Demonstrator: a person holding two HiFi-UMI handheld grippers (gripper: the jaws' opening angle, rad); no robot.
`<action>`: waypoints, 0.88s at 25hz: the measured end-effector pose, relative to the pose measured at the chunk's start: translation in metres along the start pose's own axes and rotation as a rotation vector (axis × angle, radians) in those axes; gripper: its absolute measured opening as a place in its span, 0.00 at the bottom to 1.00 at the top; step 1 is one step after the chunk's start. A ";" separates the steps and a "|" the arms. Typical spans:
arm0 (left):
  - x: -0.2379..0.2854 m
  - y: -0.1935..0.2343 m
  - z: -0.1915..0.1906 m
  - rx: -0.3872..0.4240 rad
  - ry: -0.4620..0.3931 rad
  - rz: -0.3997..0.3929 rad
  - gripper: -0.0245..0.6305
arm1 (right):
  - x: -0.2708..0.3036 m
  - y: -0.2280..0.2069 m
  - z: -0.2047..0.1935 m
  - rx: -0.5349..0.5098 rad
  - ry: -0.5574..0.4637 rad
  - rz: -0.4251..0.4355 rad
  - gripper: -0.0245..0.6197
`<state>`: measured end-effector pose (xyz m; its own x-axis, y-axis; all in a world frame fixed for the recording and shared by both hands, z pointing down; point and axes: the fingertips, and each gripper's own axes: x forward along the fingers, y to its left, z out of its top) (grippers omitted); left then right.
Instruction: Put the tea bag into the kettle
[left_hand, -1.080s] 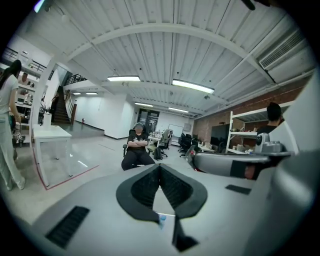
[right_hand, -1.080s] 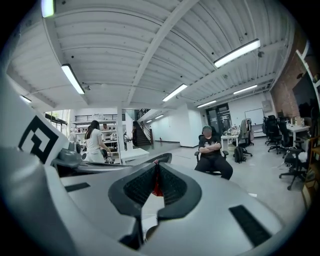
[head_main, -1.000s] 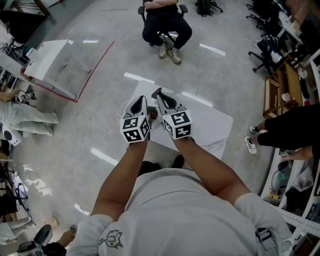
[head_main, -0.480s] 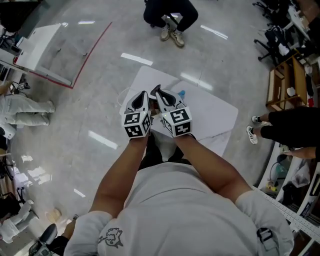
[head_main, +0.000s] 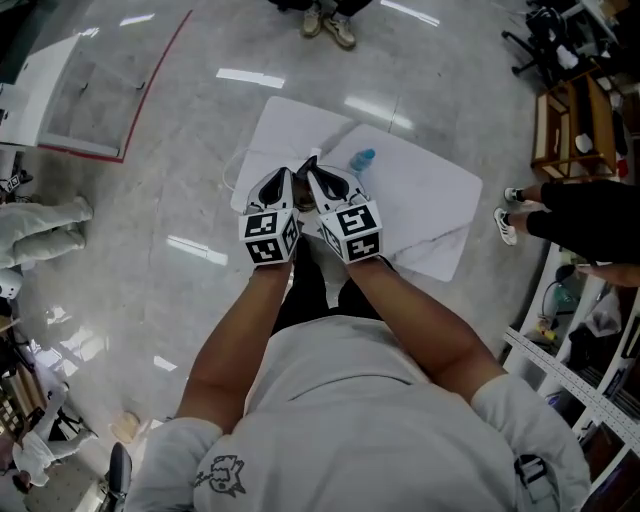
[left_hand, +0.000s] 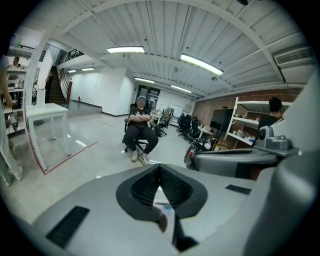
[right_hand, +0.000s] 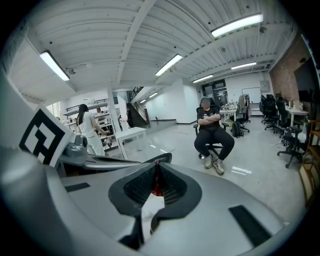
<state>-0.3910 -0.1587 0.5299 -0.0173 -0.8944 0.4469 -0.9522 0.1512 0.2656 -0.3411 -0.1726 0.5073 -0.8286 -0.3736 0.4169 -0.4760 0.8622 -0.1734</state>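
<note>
Though head view hides it, right gripper (right_hand: 157, 164) pinching red scrap (right_hand: 157, 185).

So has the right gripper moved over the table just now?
Yes. The right gripper has drawn back toward the person: the blue-topped thing on the white table, hidden behind it earlier, now shows clear of it.

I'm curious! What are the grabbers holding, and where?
The right gripper pinches a small red thing at its jaw tips; which part is unclear. Left gripper: nothing seen.
</note>
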 end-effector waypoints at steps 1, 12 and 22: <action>0.003 0.002 -0.006 -0.002 0.012 -0.005 0.04 | 0.003 0.000 -0.006 0.008 0.010 -0.004 0.07; 0.026 0.025 -0.071 -0.012 0.126 -0.035 0.04 | 0.033 0.001 -0.083 0.075 0.145 -0.030 0.07; 0.051 0.044 -0.134 -0.048 0.199 -0.040 0.04 | 0.057 -0.004 -0.153 0.111 0.248 -0.034 0.07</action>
<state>-0.3928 -0.1418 0.6788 0.0858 -0.7999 0.5940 -0.9351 0.1410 0.3250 -0.3414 -0.1453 0.6688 -0.7207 -0.2948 0.6274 -0.5432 0.8025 -0.2470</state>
